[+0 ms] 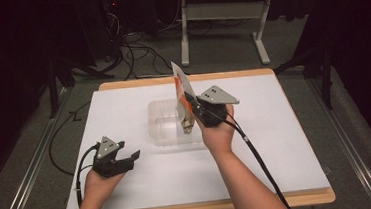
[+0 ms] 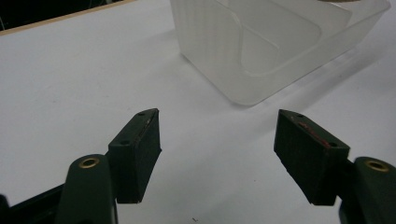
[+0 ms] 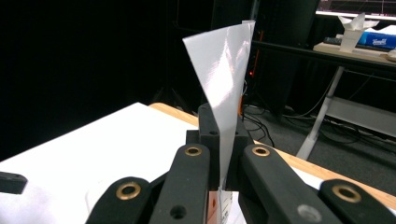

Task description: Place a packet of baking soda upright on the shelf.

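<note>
White and glossy, the thin flat packet with orange print (image 1: pixel 183 92) stands upright over the clear, ribbed plastic tub (image 1: pixel 161 122), pinched at its edge by our right gripper (image 3: pixel 224 140), whose jaws are closed on it. We judge it light, flexible and slippery, best held near a stiff sealed edge. Our left gripper (image 2: pixel 217 156) hovers low over the white-covered bench (image 1: pixel 123 109), jaws wide and empty.

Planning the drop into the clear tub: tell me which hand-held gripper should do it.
Right. The right hand-held gripper is shut on the packet, directly over the tub. The left hand-held gripper is open and empty beside it.
</note>
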